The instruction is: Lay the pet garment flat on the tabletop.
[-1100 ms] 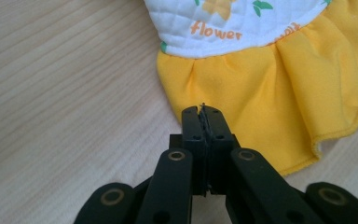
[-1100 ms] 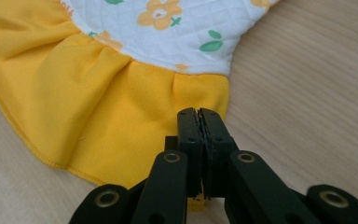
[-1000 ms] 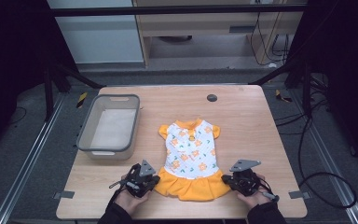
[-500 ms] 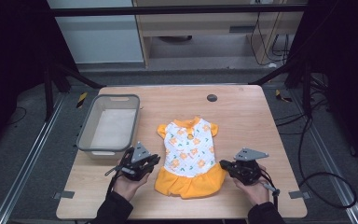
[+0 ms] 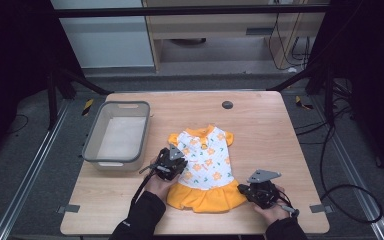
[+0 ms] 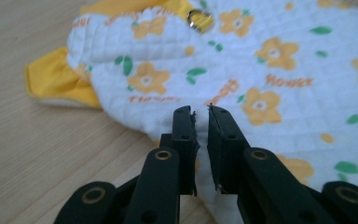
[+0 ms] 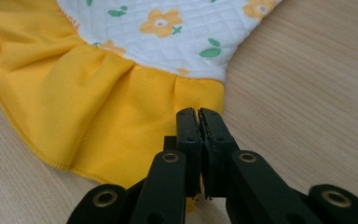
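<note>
Flowered dress (image 5: 201, 167) flat on table (image 5: 280, 140). L gripper (image 6: 200, 114) slightly parted over bodice; R gripper (image 7: 199, 114) clamped on yellow skirt edge, near right.

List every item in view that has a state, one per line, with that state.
Dress: spread flat on the table, collar away from the person.
Bin: upright, open-topped, nothing visible inside.
Left tongs: nearly shut, a slim gap over the white quilted bodice.
Right tongs: shut at the orange skirt's corner; whether fabric is pinched is unclear.
</note>
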{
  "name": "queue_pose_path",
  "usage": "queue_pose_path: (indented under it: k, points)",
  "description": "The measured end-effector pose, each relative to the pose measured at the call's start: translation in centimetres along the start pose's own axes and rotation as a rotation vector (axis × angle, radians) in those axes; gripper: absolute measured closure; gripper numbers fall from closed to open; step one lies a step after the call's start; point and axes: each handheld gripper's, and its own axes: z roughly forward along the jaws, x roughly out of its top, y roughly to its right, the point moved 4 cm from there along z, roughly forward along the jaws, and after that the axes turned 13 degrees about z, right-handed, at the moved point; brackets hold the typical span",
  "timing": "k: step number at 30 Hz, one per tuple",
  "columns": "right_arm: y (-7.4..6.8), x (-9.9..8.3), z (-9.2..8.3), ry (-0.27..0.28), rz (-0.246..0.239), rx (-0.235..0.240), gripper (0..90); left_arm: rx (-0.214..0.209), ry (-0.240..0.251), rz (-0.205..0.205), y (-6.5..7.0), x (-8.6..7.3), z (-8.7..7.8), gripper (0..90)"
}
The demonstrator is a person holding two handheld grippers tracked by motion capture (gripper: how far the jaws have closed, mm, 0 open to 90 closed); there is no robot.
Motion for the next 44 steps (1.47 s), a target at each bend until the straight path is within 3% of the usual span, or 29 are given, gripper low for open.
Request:
queue_pose_path:
  k: [3, 6, 13, 15, 16, 18, 19, 25, 26, 27, 30, 34, 36, 38, 39, 41, 44]
  points:
    - [0.0, -0.2, 0.2, -0.007, 0.002, 0.005, 87.3, 0.004, -0.023, -0.021, -0.5, -1.1, 0.5, 80.3]
    - [-0.1, -0.3, 0.2, -0.013, 0.005, 0.008, 87.2, -0.011, 0.003, -0.037, -0.7, -1.3, 0.5, 80.1]
    - [-0.6, -0.8, 0.2, -0.016, 0.002, 0.021, 86.5, 0.019, 0.001, -0.001, -0.5, -1.1, 0.8, 79.6]
    - [-0.7, -0.8, 0.2, -0.013, 0.003, 0.024, 85.8, 0.030, -0.009, -0.001, -0.5, -1.1, 0.6, 77.9]
    - [-0.6, -0.8, 0.1, -0.008, 0.001, 0.030, 82.3, 0.032, -0.008, -0.007, -0.6, -1.1, 0.4, 72.9]
    - [-0.5, -0.8, 0.0, -0.004, 0.008, 0.029, 81.2, 0.022, 0.005, -0.029, -0.8, -1.1, -0.4, 71.9]
    - [-0.3, -0.6, -0.3, 0.031, 0.012, 0.038, 77.3, 0.020, 0.044, -0.036, -0.9, -0.8, -1.7, 71.0]
    - [0.6, 0.4, -1.8, 0.156, 0.033, 0.016, 66.9, -0.007, 0.110, -0.014, -0.5, -1.2, -5.7, 58.4]
    - [0.6, 0.4, -1.8, 0.156, 0.033, 0.016, 66.9, -0.007, 0.110, -0.014, -0.5, -1.2, -5.7, 55.9]
    - [1.2, 0.6, -2.3, 0.195, 0.048, -0.011, 60.7, -0.034, 0.141, -0.028, -0.3, -1.9, -6.9, 53.5]
    - [1.9, 0.7, -2.6, 0.232, 0.077, -0.038, 54.4, -0.058, 0.143, -0.039, -0.2, -2.9, -7.8, 48.2]
    - [3.2, 0.5, -2.9, 0.267, 0.123, -0.085, 43.3, -0.049, 0.144, -0.054, -0.2, -5.5, -9.2, 41.0]
    - [4.0, 0.3, -2.9, 0.274, 0.140, -0.114, 37.2, -0.032, 0.120, -0.048, -0.2, -7.1, -10.0, 34.9]
    - [4.4, 0.1, -3.0, 0.276, 0.154, -0.126, 34.3, -0.026, 0.117, -0.049, -0.3, -7.7, -10.3, 32.0]
    - [4.6, 0.0, -3.0, 0.279, 0.159, -0.133, 33.0, -0.030, 0.116, -0.070, -0.3, -8.6, -10.9, 30.5]
    - [4.9, -0.1, -3.0, 0.276, 0.168, -0.145, 30.4, -0.026, 0.113, -0.073, -0.4, -9.1, -11.2, 28.1]
    - [5.2, -0.2, -2.9, 0.274, 0.171, -0.159, 27.7, -0.001, 0.088, -0.107, -1.1, -10.6, -11.8, 27.5]
